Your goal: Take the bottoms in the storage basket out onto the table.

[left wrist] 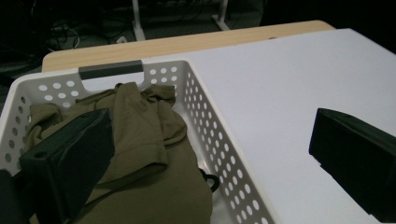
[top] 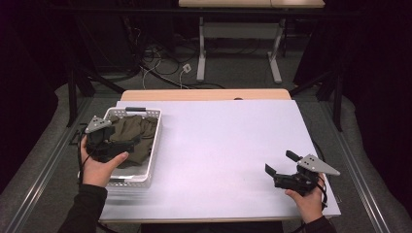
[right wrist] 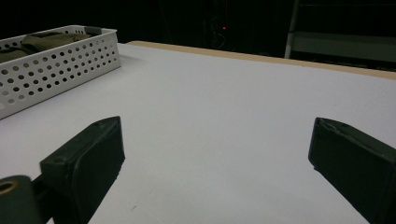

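A white perforated basket (top: 154, 145) stands at the table's left side and holds a crumpled olive-green garment (top: 142, 127). My left gripper (top: 127, 138) hovers over the basket, open. In the left gripper view one jaw hangs above the garment (left wrist: 144, 130) and the other above the white tabletop, past the basket wall (left wrist: 205, 116), with my left gripper (left wrist: 210, 126) holding nothing. My right gripper (top: 281, 162) rests low near the front right corner, open and empty. The right gripper view has my right gripper (right wrist: 217, 128) facing bare tabletop, with the basket (right wrist: 56, 65) and garment (right wrist: 46, 39) far off at the left.
A white sheet (top: 218, 145) covers the table, with a wooden strip (top: 204, 94) along its far edge. Beyond it, cables (top: 160, 63) lie on the floor by the white legs of another table (top: 201, 53). Dark curtains stand at both sides.
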`<action>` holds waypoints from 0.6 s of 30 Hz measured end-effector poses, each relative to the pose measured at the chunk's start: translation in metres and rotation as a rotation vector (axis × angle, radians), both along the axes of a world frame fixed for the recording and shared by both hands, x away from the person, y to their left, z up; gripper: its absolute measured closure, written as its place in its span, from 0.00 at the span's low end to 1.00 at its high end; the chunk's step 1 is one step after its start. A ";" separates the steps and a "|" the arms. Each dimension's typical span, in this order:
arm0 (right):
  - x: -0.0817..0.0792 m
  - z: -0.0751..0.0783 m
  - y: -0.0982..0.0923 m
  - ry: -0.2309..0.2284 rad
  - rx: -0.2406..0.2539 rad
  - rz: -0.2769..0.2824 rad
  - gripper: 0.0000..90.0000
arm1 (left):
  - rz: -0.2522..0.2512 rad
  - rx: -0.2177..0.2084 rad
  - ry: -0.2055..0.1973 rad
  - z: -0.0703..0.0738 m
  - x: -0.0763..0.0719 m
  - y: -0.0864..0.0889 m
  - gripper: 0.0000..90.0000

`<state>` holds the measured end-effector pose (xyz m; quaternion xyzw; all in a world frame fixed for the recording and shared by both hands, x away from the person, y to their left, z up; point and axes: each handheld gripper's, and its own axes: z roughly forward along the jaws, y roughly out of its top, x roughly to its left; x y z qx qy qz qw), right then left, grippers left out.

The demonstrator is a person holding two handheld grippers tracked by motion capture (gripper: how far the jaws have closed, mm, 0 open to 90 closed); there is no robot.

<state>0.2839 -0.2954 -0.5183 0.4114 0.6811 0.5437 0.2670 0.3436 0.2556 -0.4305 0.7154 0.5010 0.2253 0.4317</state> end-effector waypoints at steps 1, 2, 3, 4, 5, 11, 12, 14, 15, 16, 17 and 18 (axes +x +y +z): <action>0.000 0.000 0.000 0.001 0.002 0.001 0.04 | 0.002 0.009 0.008 0.000 0.001 0.000 0.00; 0.000 0.000 0.000 0.002 -0.001 0.003 0.04 | 0.005 0.018 0.016 0.000 0.003 0.000 0.00; 0.000 0.000 0.000 0.002 0.000 0.003 0.04 | 0.006 0.025 0.021 0.000 0.004 0.001 0.00; 0.000 0.000 0.000 0.002 0.000 0.003 0.04 | 0.006 0.025 0.021 0.000 0.004 0.001 0.00; 0.000 0.000 0.000 0.002 0.003 0.002 0.04 | 0.011 0.030 0.027 -0.001 0.006 0.001 0.00; 0.000 0.000 -0.001 0.011 0.002 0.003 0.04 | 0.041 0.067 0.072 -0.002 0.012 -0.001 0.00; 0.001 0.000 -0.001 0.012 0.004 0.005 0.04 | 0.038 0.080 0.085 -0.002 0.014 -0.003 0.00; 0.001 0.000 -0.001 0.013 0.005 0.006 0.04 | 0.039 0.090 0.089 -0.003 0.016 -0.004 0.00; 0.001 -0.001 0.000 0.015 0.007 0.005 0.04 | 0.039 0.090 0.089 -0.003 0.016 -0.004 0.00; 0.001 -0.001 0.000 0.016 0.006 0.007 0.04 | 0.038 0.103 0.103 -0.003 0.018 -0.004 0.00; 0.001 -0.001 0.000 0.015 0.001 0.009 0.04 | 0.038 0.112 0.105 -0.003 0.019 -0.005 0.00; 0.001 -0.001 0.000 0.014 -0.002 0.011 0.04 | 0.041 0.123 0.109 -0.003 0.020 -0.005 0.00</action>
